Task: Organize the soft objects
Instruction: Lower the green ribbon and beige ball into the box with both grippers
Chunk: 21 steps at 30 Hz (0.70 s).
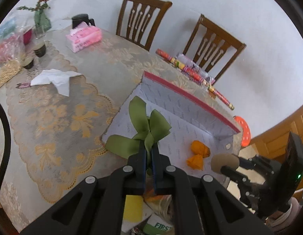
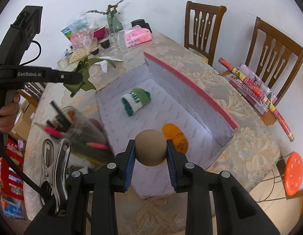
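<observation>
My left gripper [image 1: 148, 148] is shut on a green ribbon bow [image 1: 143, 129] and holds it above the near left edge of the open pink-rimmed box [image 1: 190, 96]. The bow also shows in the right wrist view [image 2: 83, 76]. My right gripper [image 2: 151, 146] is shut on a tan ball [image 2: 151, 150] over the box's near end; the ball shows in the left wrist view [image 1: 225, 162]. Inside the box [image 2: 190, 82] lie an orange cloth [image 2: 176, 137] and a green and white rolled sock [image 2: 135, 100].
A jar of pens [image 2: 81, 129] and a metal clip [image 2: 55, 168] stand left of the box. Wrapping paper rolls [image 1: 192, 74] lie at the table's far edge by two chairs [image 1: 141, 25]. A white tissue [image 1: 53, 79], pink tissue pack [image 1: 84, 37], cups and a vase [image 1: 40, 21] sit far left. An orange stool [image 2: 293, 173] stands right.
</observation>
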{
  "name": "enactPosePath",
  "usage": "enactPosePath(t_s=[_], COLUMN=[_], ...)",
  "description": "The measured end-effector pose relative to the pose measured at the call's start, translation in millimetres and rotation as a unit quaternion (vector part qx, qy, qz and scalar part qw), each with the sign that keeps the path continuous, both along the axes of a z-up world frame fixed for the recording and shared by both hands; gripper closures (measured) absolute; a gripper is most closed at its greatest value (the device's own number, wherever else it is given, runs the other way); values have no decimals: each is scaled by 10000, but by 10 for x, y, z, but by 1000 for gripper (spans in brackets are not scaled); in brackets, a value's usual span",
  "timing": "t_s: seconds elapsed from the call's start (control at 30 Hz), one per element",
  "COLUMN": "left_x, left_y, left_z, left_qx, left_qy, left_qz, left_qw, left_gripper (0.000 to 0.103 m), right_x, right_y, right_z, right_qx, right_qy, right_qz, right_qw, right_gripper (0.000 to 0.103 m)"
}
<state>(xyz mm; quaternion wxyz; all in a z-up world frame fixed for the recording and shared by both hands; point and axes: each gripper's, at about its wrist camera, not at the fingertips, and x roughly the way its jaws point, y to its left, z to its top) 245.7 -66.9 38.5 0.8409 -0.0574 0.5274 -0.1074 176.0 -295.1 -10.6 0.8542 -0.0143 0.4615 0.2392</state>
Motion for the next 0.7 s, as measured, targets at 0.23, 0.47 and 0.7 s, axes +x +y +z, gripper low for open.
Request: enactPosePath(t_s=[0.23, 0.47, 0.7], left_x=[218, 395, 471], left_y=[-106, -96, -171], left_z=[-354, -606, -740], left_qx=[63, 67, 215], left_qy=[372, 662, 760], left_qz=[-213, -187, -290], left_qw=[9991, 9976, 9965], left_gripper=[98, 98, 98], right_x=[250, 427, 524], right_y=[-67, -104, -142], right_z=[-112, -211, -323], right_qx=[-2, -76, -111], right_qy=[34, 66, 193], right_qz=[-124, -195, -253], right_qw=[9999, 9998, 9994], right_gripper=[72, 72, 72])
